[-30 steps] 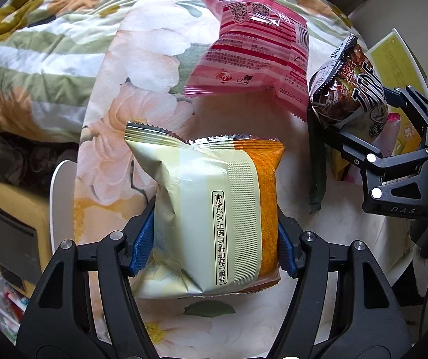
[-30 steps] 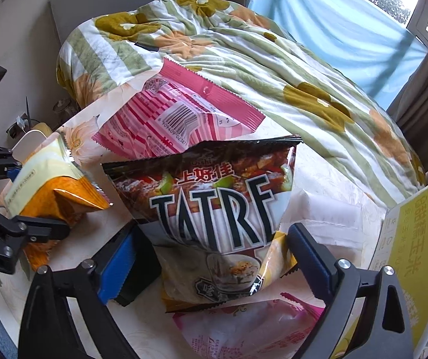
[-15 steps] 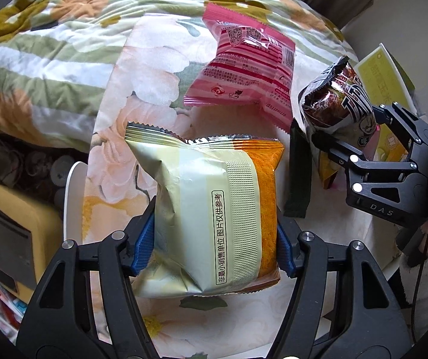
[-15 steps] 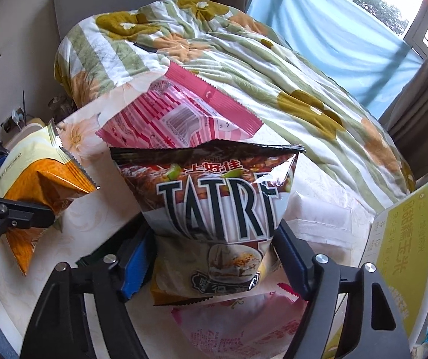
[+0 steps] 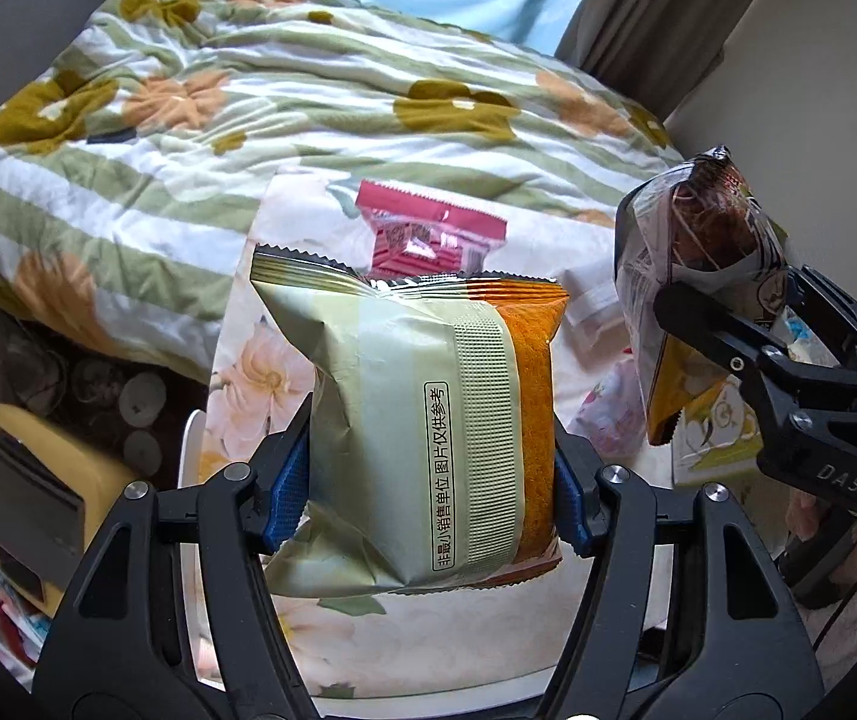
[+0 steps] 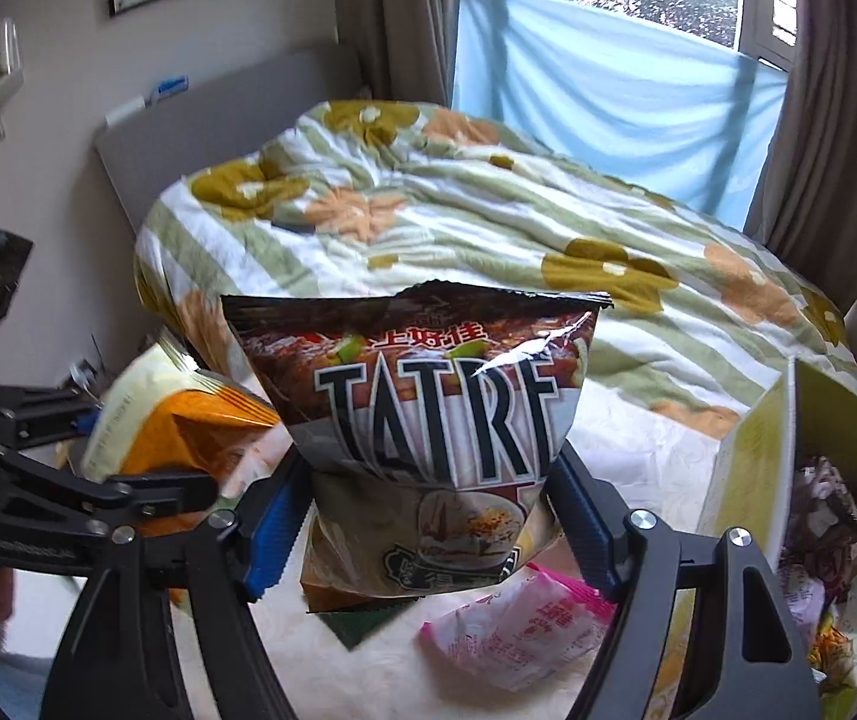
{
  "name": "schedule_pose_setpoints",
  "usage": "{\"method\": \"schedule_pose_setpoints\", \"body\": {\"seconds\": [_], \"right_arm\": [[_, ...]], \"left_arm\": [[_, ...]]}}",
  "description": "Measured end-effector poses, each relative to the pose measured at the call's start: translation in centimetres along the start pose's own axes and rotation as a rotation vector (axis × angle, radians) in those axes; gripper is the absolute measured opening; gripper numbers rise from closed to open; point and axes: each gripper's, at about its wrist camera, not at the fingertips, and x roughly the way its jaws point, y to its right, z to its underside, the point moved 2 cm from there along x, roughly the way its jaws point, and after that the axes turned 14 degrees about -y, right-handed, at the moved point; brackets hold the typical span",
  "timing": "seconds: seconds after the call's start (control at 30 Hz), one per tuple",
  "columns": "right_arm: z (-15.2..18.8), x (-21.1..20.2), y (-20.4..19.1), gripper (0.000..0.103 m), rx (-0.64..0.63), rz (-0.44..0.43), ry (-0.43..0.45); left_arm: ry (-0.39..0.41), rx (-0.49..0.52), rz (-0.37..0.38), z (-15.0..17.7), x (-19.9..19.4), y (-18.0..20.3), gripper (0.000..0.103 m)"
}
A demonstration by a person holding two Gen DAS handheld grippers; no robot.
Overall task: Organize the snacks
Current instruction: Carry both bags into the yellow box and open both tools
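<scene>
Bags are getting sorted: we are gripping the green-orange packet [image 5: 416, 438] left, brown bag [image 6: 428, 420] right; box [image 6: 746, 468] at three o'clock is awaiting them, pink packets [image 6: 512, 636] remaining.

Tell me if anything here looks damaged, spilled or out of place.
Nothing spilled or torn. The only oddity is squeezing: the brown TATRE bag is pinched in at its waist by the right hand-held gripper, its foil creased. The green-orange packet in the left hand-held gripper looks intact.

Both hand-held grippers [image 5: 431, 492] [image 6: 428, 528] clamped.
</scene>
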Motion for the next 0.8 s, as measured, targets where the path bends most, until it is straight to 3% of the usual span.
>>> {"method": "schedule_pose_setpoints", "body": {"seconds": [0.2, 0.4, 0.8], "right_arm": [[1.0, -6.1, 3.5, 0.072, 0.072, 0.024, 0.070], [4.2, -10.3, 10.0, 0.072, 0.208, 0.067, 0.082], [11.1, -14.7, 21.5, 0.072, 0.393, 0.143, 0.066]], "left_arm": [[0.085, 0.052, 0.014, -1.5, -3.1, 5.6, 0.062], [0.131, 0.159, 0.053, -3.1, -4.0, 14.1, 0.062], [0.077, 0.305, 0.119, -4.6, 1.0, 29.8, 0.062]]}}
